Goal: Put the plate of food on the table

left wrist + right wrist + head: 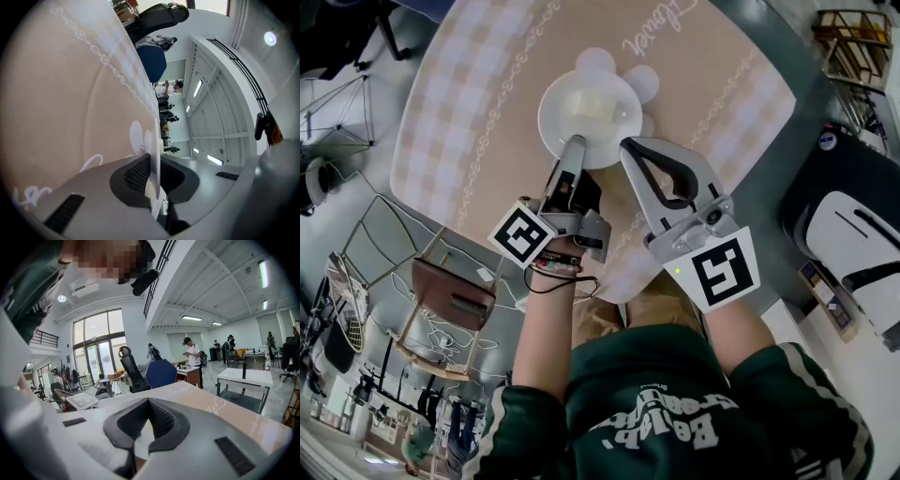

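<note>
**Left gripper clamps plate rim over the table; right gripper closed and empty**

In the left gripper view, the 2 ribbed pads [138, 173] press on either side of a thin white rim seen edge-on. The left gripper [154, 161] is thus nearly closed, with a firm hold on the plate [156, 140]. The head view shows this grip at the plate's near edge, with the gripper's jaws reaching in from the person's side.

The right gripper [148, 401] has its jaws together at the tips with nothing between them. In the head view it lies just to the right of the left gripper, with its tips close beside the plate's near-right rim.

The plate carries a pale portion of food [592, 105] at its middle. It lies over the near middle of the table [487, 94], which is covered by a beige checked tablecloth [722, 84]. Whether the plate rests on the cloth cannot be told. 2 white round shapes [642, 82] show on the cloth just beyond the plate. A chair [450, 291] stands on the floor to the person's left.
</note>
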`<state>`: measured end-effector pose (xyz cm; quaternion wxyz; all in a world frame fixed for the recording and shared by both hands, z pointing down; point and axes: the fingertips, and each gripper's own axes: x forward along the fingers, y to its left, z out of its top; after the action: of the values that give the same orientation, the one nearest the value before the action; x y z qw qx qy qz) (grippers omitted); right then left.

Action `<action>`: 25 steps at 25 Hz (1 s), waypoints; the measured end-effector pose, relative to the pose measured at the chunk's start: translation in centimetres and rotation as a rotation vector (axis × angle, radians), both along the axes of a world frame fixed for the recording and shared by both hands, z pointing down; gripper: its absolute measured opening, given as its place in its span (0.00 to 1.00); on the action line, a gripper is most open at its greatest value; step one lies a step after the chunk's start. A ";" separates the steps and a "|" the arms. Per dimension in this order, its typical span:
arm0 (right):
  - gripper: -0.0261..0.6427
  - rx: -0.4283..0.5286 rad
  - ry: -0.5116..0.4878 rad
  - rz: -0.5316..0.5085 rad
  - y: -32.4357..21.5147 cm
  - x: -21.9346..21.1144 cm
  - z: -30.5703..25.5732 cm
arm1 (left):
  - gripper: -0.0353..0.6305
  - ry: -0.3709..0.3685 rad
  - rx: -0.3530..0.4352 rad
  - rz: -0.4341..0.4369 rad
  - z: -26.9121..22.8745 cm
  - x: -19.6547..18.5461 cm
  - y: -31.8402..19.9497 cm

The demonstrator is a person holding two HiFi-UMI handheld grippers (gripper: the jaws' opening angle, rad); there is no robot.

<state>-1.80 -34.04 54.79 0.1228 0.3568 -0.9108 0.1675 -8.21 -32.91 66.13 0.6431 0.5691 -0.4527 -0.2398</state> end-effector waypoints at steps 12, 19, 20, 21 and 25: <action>0.06 -0.016 0.001 0.004 0.2 0.5 1.0 | 0.09 -0.073 -0.069 0.029 1.7 0.8 0.3; 0.06 -0.020 0.001 0.001 0.5 0.4 1.1 | 0.09 -0.166 -0.119 0.055 2.1 0.7 0.5; 0.06 -0.020 0.001 -0.001 0.5 0.3 1.0 | 0.09 -0.180 -0.122 0.060 2.2 0.6 0.5; 0.06 -0.020 0.000 -0.002 0.5 0.3 1.0 | 0.09 -0.193 -0.128 0.064 2.2 0.6 0.5; 0.06 -0.019 0.000 -0.009 0.6 0.2 0.9 | 0.11 -0.250 -0.170 0.077 2.5 0.5 0.8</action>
<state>-1.60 -33.48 55.71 0.1271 0.3518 -0.9106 0.1758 -7.66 -32.09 68.60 0.6363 0.5548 -0.5261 -0.1030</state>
